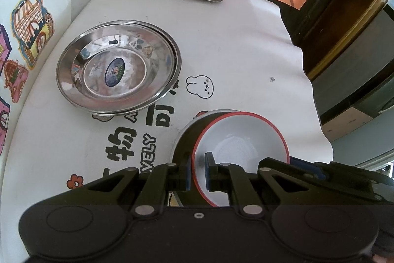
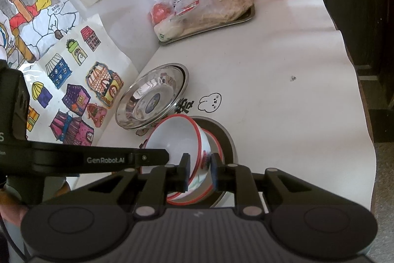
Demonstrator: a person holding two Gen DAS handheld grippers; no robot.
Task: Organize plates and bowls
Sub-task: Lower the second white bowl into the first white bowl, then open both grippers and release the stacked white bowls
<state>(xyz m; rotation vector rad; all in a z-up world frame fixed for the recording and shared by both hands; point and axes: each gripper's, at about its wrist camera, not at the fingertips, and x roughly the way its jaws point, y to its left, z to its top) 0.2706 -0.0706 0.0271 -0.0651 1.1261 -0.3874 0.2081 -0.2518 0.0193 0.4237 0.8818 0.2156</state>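
Left wrist view: white-covered table (image 1: 246, 46) carries a stack of shiny round steel plates (image 1: 118, 65), and nearer the front edge a white ceramic bowl with a red rim (image 1: 241, 139), tilted, sitting in a grey-rimmed steel bowl (image 1: 183, 137). Left gripper (image 1: 198, 169) has its jaws clenched on the white bowl's rim. Right gripper (image 2: 200, 169) straddles the opposite wall of that bowl, jaws just eased off, pads barely clear.
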